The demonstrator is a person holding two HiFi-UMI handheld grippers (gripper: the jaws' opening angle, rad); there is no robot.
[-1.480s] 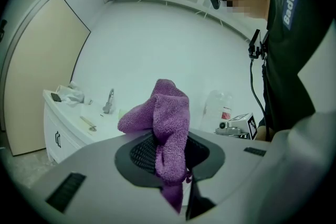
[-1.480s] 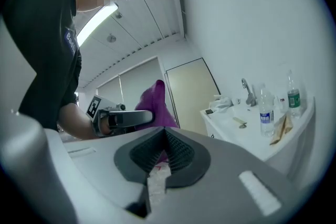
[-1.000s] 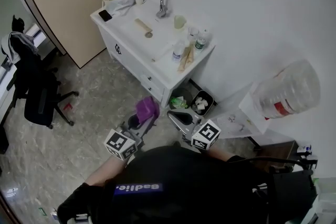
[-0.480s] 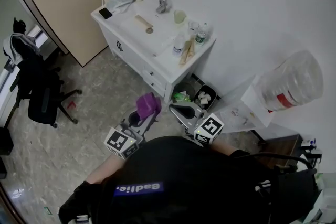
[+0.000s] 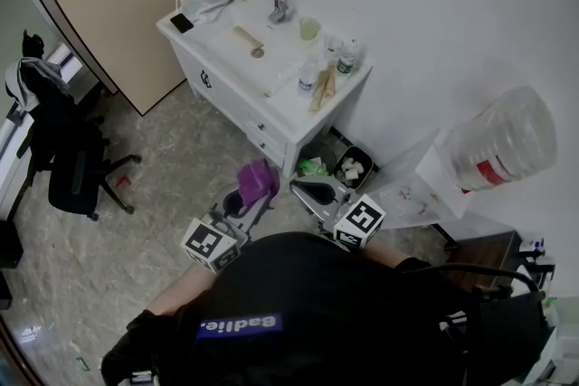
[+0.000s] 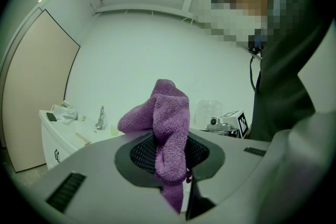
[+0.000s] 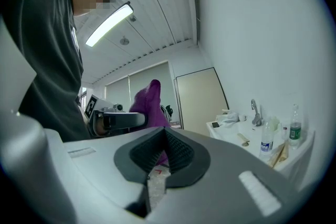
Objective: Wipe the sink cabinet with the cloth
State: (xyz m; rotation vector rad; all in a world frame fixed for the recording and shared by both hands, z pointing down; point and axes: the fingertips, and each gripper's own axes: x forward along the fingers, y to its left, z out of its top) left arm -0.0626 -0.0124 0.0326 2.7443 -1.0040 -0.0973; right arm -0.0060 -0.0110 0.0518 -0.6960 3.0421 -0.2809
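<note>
My left tool (image 5: 239, 205) is clenched on the cloth (image 6: 170, 113), which stands loosely up out of the pinch. My right tool (image 7: 164, 152) is clenched on nothing. The cabinet (image 5: 237, 104) stands ahead of both, well apart. Only a fold seems caught, so a hard wipe could drag the cloth free. Bottles (image 5: 308, 82) crowd the top ahead-right, and a wide sweep might topple them.

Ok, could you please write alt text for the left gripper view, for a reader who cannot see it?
A purple cloth stands clamped between the shut jaws of the left hand-held gripper, its free end flopping left. Behind it, at lower left, a white sink cabinet with a faucet stands against a white wall.
</note>
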